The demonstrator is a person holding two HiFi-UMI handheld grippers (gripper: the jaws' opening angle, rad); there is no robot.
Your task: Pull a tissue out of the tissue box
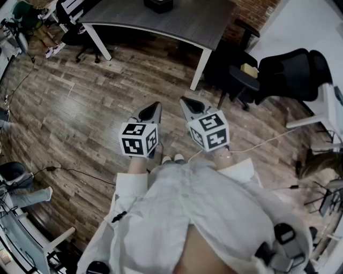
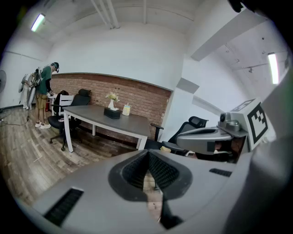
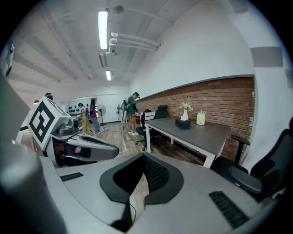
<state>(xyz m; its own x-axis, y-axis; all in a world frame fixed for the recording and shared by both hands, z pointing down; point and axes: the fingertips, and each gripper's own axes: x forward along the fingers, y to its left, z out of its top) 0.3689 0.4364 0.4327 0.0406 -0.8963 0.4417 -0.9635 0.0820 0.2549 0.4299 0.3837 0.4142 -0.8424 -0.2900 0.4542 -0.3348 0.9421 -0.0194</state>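
The tissue box [image 1: 158, 4] is a dark box on the grey table [image 1: 182, 21] at the far end of the room. It also shows in the left gripper view as a tissue box [image 2: 112, 113] with white tissue at its top, and in the right gripper view as a tissue box [image 3: 182, 123] beside a vase. I hold both grippers side by side in front of my body, over the wooden floor and well short of the table. My left gripper [image 1: 151, 109] is shut and empty. My right gripper [image 1: 188, 104] is likewise shut with nothing in it.
A white vase with flowers [image 2: 111, 101] and a yellow cup [image 2: 126, 109] stand by the box. Black office chairs [image 1: 289, 72] sit at the table's right end, another chair [image 2: 64, 116] at its left. People [image 3: 132, 109] stand far off. A cable [image 1: 69, 171] lies on the floor.
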